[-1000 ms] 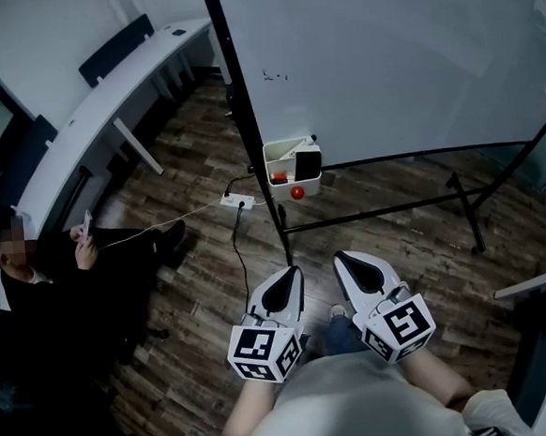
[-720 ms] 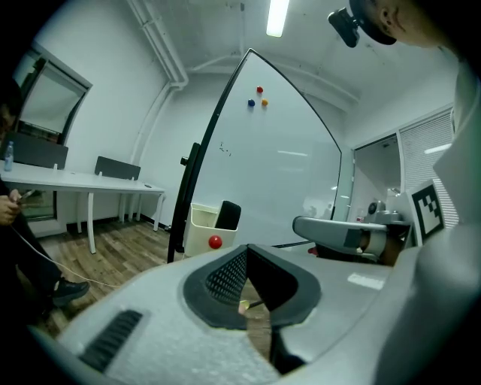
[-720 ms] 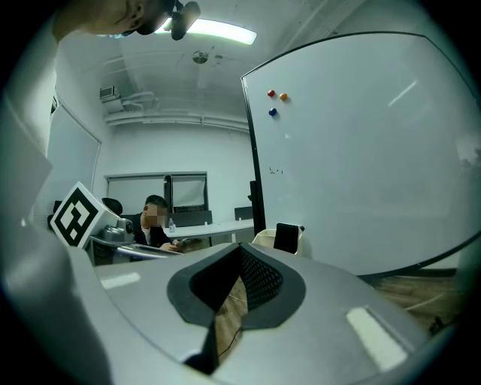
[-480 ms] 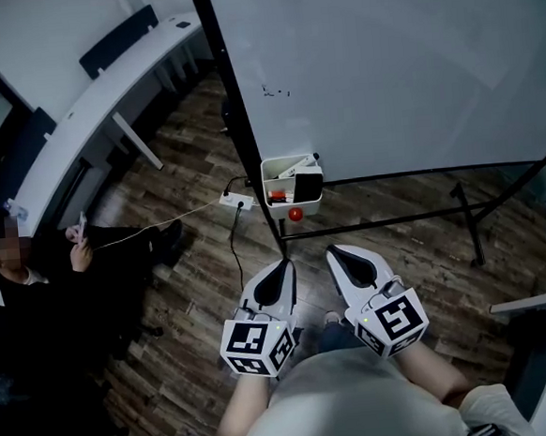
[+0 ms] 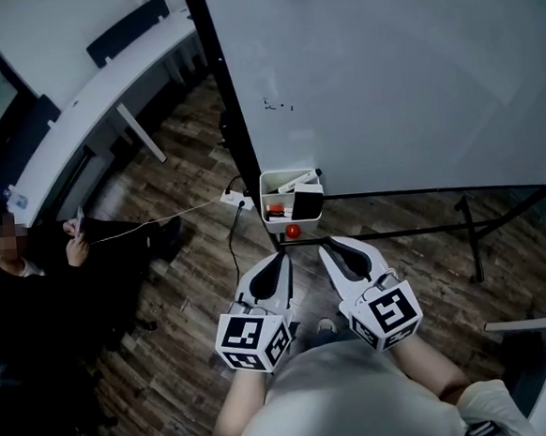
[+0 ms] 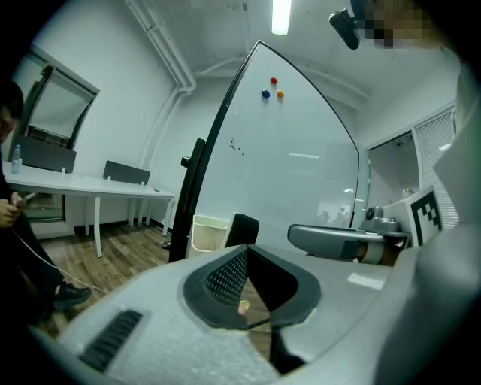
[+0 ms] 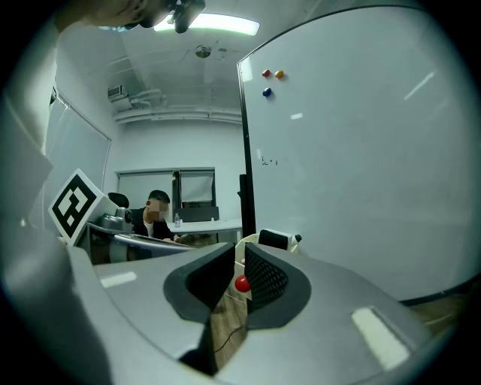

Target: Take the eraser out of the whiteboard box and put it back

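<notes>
Head view, eraser (image 5: 307, 201) upright in whiteboard box (image 5: 265, 194); left hand-held gripper (image 5: 279, 257) clenched, right hand-held gripper (image 5: 329, 248) just opening, empty

Wood-plank floor (image 5: 194, 294), long white desk (image 5: 104, 101), ceiling light (image 7: 218, 25)

Head view taken from high above, faced steeply down, whiteboard box (image 5: 266, 189) seen at 12 o'clock, both gripper views set low, faced level toward the nearby whiteboard (image 6: 293, 150), box shared by all three.
</notes>
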